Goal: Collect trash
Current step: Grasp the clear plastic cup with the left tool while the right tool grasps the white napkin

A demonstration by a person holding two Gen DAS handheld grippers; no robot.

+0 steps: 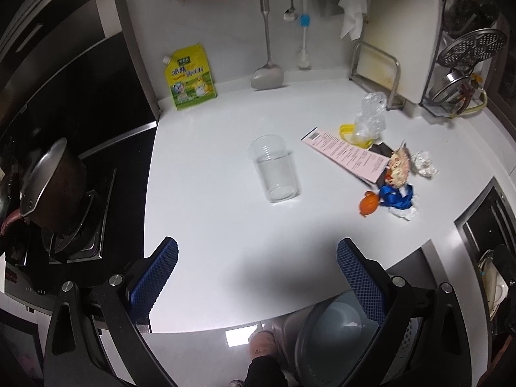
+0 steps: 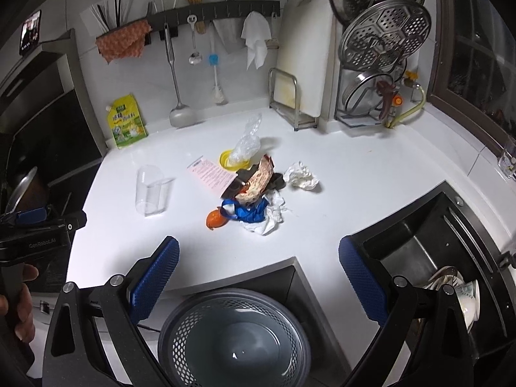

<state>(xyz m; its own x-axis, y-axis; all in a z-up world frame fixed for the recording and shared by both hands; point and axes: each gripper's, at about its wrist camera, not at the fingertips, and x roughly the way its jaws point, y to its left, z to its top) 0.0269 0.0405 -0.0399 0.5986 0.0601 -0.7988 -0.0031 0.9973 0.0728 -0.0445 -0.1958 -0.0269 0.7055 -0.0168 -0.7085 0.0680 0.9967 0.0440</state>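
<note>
A heap of trash lies on the white counter (image 2: pixel 338 193): a pink leaflet (image 2: pixel 211 174), a crumpled patterned wrapper (image 2: pixel 258 180), blue plastic (image 2: pixel 248 213), an orange piece (image 2: pixel 215 218), white crumpled tissue (image 2: pixel 301 175), a clear plastic bag (image 2: pixel 246 142) over a yellow lid (image 2: pixel 225 159). A clear plastic cup (image 1: pixel 275 167) stands left of the heap. A grey perforated bin (image 2: pixel 232 338) sits on the floor below the counter edge. My left gripper (image 1: pixel 258 277) is open and empty above the counter's front. My right gripper (image 2: pixel 258 277) is open and empty above the bin.
A stove with a pot (image 1: pixel 48 187) is on the left. A sink (image 2: pixel 419 251) with dishes is on the right. A yellow seasoning pouch (image 1: pixel 190 77), hanging utensils (image 1: pixel 266 38), a cutting board (image 2: pixel 306 64) and a steamer rack (image 2: pixel 383 35) line the back wall.
</note>
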